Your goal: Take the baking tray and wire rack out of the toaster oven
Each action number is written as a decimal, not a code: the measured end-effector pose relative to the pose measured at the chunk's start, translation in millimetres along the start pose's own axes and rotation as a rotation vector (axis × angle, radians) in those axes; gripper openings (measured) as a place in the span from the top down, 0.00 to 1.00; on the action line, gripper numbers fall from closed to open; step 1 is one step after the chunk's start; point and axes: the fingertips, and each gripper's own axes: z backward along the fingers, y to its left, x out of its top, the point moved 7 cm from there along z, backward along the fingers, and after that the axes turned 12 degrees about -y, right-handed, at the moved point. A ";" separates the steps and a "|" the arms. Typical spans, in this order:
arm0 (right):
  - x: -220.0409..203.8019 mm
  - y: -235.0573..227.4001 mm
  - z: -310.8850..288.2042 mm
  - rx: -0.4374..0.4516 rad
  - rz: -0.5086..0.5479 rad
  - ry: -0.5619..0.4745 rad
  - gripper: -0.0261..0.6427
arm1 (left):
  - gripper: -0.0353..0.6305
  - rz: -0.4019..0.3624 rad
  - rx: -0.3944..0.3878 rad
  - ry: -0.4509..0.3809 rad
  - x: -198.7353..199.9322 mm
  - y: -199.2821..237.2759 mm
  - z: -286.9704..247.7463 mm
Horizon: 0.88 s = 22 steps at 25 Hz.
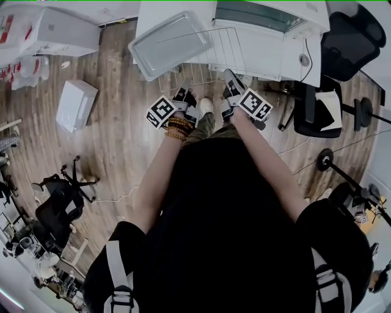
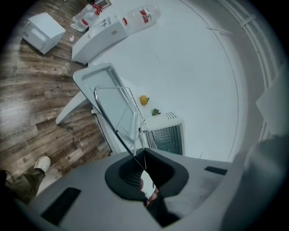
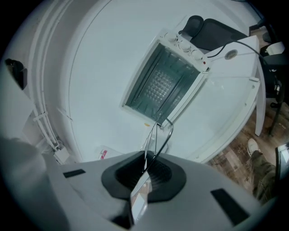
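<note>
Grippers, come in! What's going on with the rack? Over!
Jaws shut on wire rack, left gripper and right gripper. Rack out of toaster oven. In the way: baking tray on table corner, close by.

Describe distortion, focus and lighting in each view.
Head view: strong fisheye curves the floorboards toward the edges; light is even, the baking tray sharp. Left gripper view: dark round vignette; the left gripper near the lens is slightly soft, the wire rack crisp. Right gripper view: same vignette; the white table looks washed out, the toaster oven clear.

Shiny metal wire rack (image 1: 201, 72); baking tray (image 1: 171, 44) seemingly matt metal.
</note>
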 end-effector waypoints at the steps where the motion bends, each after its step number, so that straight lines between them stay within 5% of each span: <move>1: -5.7 3.1 -3.9 0.012 0.011 0.023 0.91 | 0.91 -0.001 0.006 -0.010 5.2 3.9 4.7; 17: -56.6 36.1 -89.2 0.134 0.157 0.253 0.90 | 0.91 -0.011 0.067 -0.151 76.7 41.8 14.6; 22: -56.8 33.9 -121.8 0.132 0.181 0.374 0.89 | 0.91 -0.038 0.088 -0.130 86.7 49.2 -3.1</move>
